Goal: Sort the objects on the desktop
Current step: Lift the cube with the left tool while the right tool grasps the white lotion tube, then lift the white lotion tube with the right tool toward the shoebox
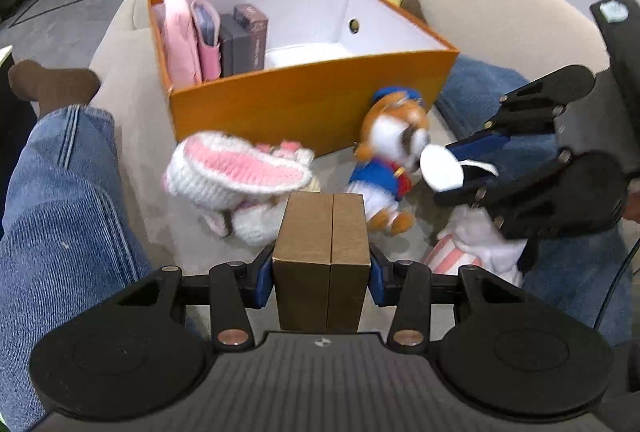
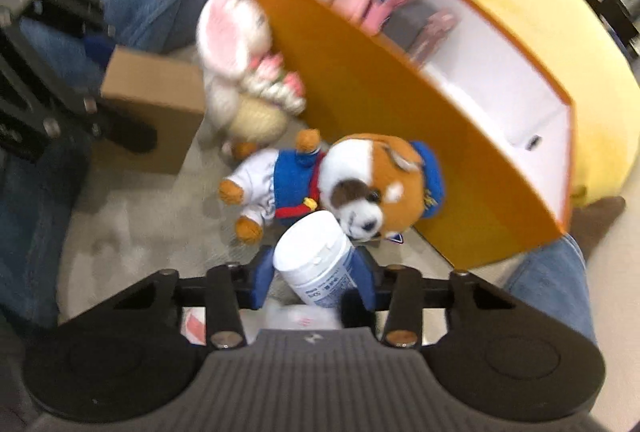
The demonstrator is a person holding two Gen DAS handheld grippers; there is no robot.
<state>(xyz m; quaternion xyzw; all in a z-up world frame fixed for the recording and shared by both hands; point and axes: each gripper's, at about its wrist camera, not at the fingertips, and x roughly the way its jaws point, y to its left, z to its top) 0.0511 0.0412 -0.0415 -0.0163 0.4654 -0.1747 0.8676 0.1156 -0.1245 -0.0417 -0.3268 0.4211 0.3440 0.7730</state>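
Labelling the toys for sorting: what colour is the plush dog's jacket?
Blue with red trim, on the plush dog; clearest in the right wrist view.

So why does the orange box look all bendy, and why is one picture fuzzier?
Left wrist view: the fisheye lens bows the orange box, and only the puppy toy and right gripper smear a little. Right wrist view: fuzzier all over, with the bunny and box edges streaked, while the white bottle close to the lens stays fairly sharp.

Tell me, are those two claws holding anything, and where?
Left gripper clamps a brown cardboard box by its sides; right gripper pinches a white bottle around its body.
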